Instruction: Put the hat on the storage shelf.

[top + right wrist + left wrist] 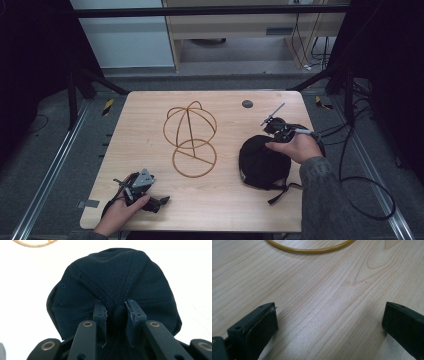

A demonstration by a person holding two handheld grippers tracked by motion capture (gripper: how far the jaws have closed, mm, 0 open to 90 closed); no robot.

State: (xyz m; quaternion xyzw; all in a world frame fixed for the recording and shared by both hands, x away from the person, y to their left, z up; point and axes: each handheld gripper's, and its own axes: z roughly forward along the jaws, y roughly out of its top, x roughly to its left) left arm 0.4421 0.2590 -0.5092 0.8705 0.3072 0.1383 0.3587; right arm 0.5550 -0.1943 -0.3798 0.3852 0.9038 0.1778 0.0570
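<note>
While clamped on the very top of the black cap [112,277], pinches just where the seams meet (most likely over the button, hidden between the jaws). So much for the right gripper [116,307], steered by the right hand [296,147] from the far right of the table [225,215]. Probably gripped there because a hold at the peak of the crown lets the rest hang evenly once lifted, without crumpling the sides. Not lifted yet, as far as can be judged: slumped on the wood at the right, strap trailing toward the near edge.

Over at the near left corner, left gripper [329,312] resting low on the table in the left hand [120,212], jaws wide apart, nothing between them but bare wood. Seemingly parked there, out of the way, yet pointed toward the wire hat stand [190,135] and near enough to steady its base ring if needed.

Between the two, mid-table, well apart from the cap: that golden wire stand, dome above, ring below, bare. Looks like the place meant for the cap (dome shaped to fill a crown).
</note>
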